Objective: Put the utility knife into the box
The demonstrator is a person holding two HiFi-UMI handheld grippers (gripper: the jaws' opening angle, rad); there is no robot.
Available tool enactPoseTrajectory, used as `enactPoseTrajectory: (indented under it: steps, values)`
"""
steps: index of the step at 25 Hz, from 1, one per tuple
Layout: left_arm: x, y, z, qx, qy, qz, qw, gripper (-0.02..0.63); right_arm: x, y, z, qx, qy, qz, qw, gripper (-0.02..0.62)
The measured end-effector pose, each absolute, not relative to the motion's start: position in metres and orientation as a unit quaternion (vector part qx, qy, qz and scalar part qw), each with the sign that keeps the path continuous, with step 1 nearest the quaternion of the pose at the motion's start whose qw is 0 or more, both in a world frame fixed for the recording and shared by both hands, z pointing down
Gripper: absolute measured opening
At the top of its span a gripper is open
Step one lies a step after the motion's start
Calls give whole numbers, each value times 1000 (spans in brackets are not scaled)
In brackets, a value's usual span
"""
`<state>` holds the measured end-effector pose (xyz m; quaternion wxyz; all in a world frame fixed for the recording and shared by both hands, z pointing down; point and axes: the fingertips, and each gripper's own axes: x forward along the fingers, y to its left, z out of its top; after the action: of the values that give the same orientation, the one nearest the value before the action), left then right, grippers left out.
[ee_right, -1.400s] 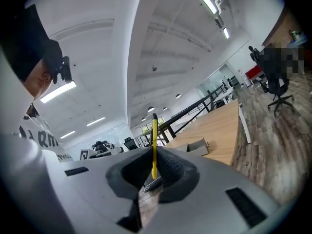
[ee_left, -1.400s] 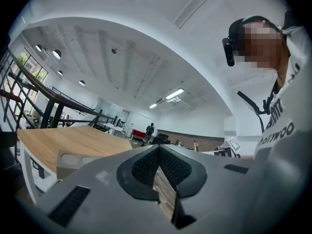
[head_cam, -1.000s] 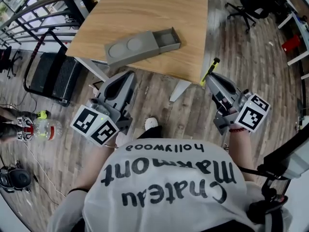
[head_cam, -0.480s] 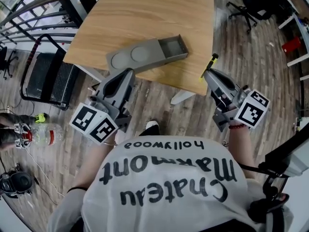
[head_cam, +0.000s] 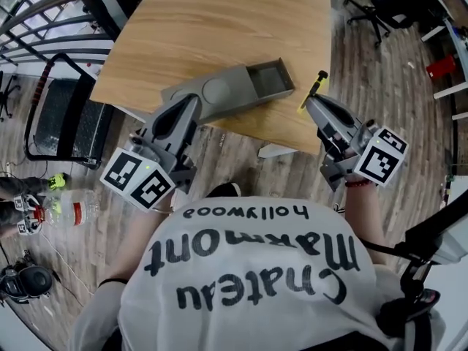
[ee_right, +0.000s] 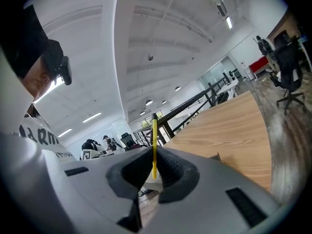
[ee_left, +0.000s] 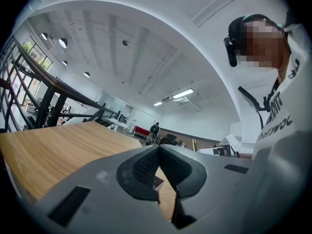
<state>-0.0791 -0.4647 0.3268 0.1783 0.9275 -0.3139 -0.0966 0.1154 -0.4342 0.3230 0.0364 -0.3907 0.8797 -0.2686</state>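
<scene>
**Q:** What is shown held, and by which gripper?

**A:** A slim yellow utility knife with a black tip (head_cam: 312,91) is shown clamped between the jaws of the right gripper (head_cam: 311,102). In the right gripper view the knife (ee_right: 154,145) is seen standing upright between the ribbed pads, which are closed onto it at its lower end (ee_right: 154,167). The left gripper (head_cam: 191,99) is shown with its jaws brought together and nothing between them, which is confirmed in its own view (ee_left: 158,150).

**Q:** Where are these placed relative to the box?

**A:** The grey rectangular box with a slid-out tray (head_cam: 219,92) is seen lying on the pale wooden table (head_cam: 219,20). The knife is held just to the right of the box's open tray end and is not inside it. The left gripper is placed at the box's closed end; whether the box is touched cannot be told.

**Q:** How much of the task may be judged complete?

**A:** The pick-up is judged done, since the knife is lifted and gripped. The tray is seen empty, so the carry over the open compartment, the lowering and the release are judged to be left.
</scene>
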Motion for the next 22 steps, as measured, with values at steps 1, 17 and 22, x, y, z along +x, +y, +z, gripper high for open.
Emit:
enactPoseTrajectory:
  steps: [1,17,22]
  values:
    - [-80,-468,328,927,-313,-97,180,6,114,-438,324,-390,880,-270,35,28]
    - [-80,-487,337,927,-312,-93,188,6,111,-465,321,-391,882,-263,16,28]
    - [-69,-485,332,922,-325,-96,186,6,114,-480,316,-368,892,-263,11,28]
